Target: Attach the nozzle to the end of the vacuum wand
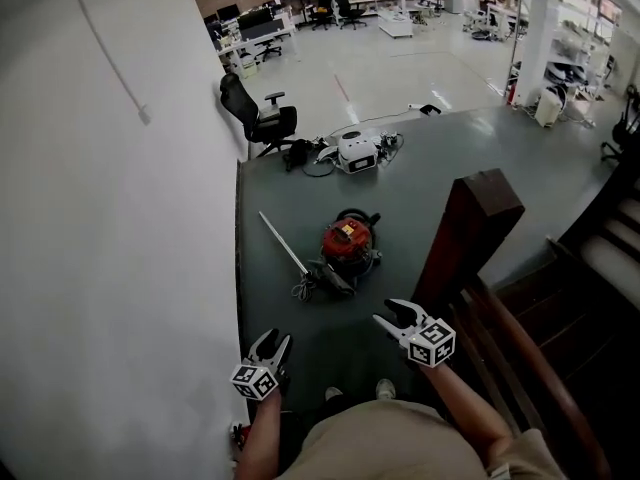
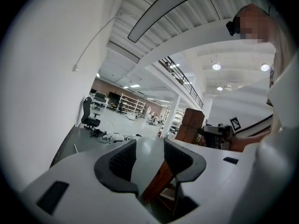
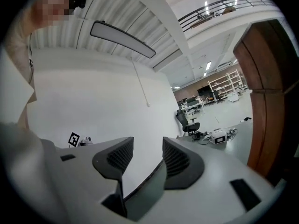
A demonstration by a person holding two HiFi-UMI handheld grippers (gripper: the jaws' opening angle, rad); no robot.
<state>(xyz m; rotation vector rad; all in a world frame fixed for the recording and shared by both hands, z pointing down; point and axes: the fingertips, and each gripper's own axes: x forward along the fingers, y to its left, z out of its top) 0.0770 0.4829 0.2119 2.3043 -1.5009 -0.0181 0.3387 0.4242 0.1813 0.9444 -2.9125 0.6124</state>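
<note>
Standing at the near edge of the grey floor point(image 1: 300, 193), both tongs held low in front of the body. On the left gripper point(image 1: 274, 340) point(image 2: 148, 147), jaws apart, with nothing between them but floor and the brown stair post point(image 1: 470, 238) behind. On the right gripper point(image 1: 389, 313) point(image 3: 147, 146), jaws apart as well and empty, with only white wall point(image 3: 93, 106) and floor in the gap.

Well ahead of both, on the floor: the red vacuum cleaner point(image 1: 348, 243) and, at its left, the vacuum wand point(image 1: 284, 243), a thin pale rod lying flat. Long axis running from far-left to near-right, so diagonal to the person. Near end close to a dark piece point(image 1: 333, 279) just in front of the cleaner, probably the nozzle, though too small to tell for sure. Beside it a grey tangle point(image 1: 301, 289), maybe hose or cord.

Seemingly not yet begun: nothing gripped, wand and dark piece well apart from both tongs. By judgement, left gripper a little nearer to the wand, right gripper more in line with the dark piece and the cleaner. Needs first a step forward and a reach down. Then one grip along the rod and one on the nozzle, the two pushed together along that same diagonal.
</note>
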